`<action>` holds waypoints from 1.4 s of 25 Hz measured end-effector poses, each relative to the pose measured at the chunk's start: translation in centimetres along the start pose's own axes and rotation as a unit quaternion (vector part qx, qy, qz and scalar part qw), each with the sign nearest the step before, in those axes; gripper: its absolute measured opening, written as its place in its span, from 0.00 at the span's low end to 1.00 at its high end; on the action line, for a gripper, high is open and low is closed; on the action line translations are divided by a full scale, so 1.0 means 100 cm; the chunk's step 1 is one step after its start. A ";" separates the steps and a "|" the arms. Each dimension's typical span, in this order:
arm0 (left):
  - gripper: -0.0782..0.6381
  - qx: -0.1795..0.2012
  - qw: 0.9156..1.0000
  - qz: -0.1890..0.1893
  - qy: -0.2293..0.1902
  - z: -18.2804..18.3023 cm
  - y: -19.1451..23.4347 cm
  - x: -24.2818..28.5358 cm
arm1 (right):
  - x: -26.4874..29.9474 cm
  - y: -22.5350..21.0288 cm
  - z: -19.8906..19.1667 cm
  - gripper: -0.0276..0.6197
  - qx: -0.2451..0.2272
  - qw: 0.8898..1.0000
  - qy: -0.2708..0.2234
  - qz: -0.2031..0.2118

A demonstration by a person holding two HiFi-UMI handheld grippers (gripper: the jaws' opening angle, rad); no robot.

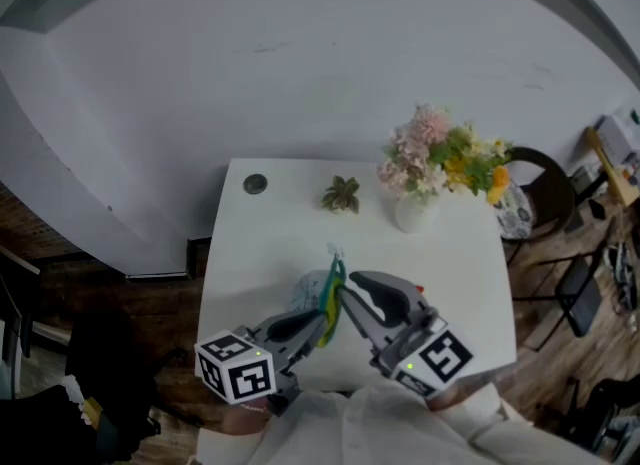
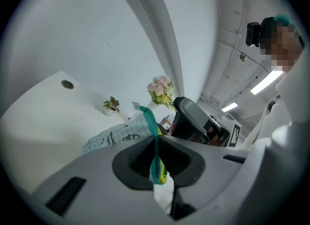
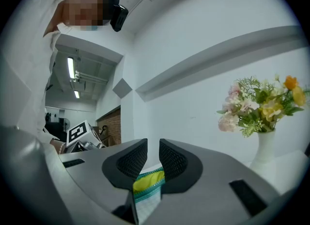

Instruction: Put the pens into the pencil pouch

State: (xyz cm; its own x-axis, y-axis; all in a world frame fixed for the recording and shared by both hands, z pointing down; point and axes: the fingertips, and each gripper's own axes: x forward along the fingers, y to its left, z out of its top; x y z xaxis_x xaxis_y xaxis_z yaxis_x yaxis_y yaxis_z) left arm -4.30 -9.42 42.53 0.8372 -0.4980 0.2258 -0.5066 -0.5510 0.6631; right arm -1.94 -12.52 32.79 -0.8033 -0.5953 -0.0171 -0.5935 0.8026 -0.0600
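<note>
Pinching the pencil pouch [image 1: 318,298] over the white table [image 1: 262,243], the left gripper [image 2: 156,144] clamps its jaws tight on the teal zipper edge, while the right gripper [image 3: 152,158], jaws a sliver apart at the tips, grips the opposite lip.

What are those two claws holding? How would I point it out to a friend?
Above the white table, look to the near edge where the left gripper and right gripper meet. Pinched between them is the pencil pouch: pale checked cloth with a teal zip, unlike the flower vase and small plant behind.
</note>
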 end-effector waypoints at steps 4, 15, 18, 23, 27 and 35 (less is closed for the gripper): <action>0.15 0.004 1.000 -0.002 -0.001 0.003 -0.001 0.001 | -0.005 -0.001 -0.003 0.14 0.008 1.000 0.017 -0.002; 0.15 0.020 1.000 -0.015 0.008 0.009 -0.004 0.017 | -0.029 -0.034 -0.023 0.14 -0.036 0.996 0.069 -0.037; 0.15 0.033 0.999 -0.017 0.015 0.007 -0.005 0.022 | -0.036 -0.042 -0.041 0.14 -0.091 0.988 0.122 -0.038; 0.15 0.046 0.998 -0.023 0.021 0.007 -0.006 0.028 | -0.051 -0.059 -0.086 0.14 -0.123 0.962 0.241 -0.035; 0.15 0.064 0.997 -0.021 0.024 0.009 -0.007 0.029 | -0.054 -0.066 -0.112 0.14 -0.161 0.938 0.307 -0.019; 0.15 0.061 0.998 -0.021 0.023 0.009 -0.005 0.031 | -0.050 -0.080 -0.179 0.14 -0.175 0.914 0.366 0.001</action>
State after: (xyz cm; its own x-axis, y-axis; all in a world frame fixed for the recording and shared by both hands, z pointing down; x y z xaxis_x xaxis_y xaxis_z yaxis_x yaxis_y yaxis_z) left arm -1.66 -11.28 42.22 0.8652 -0.4431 0.2347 -0.4902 -0.6495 0.5812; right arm 5.88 -15.27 51.26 -0.5471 -0.5113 0.6627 -0.4677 0.8433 0.2646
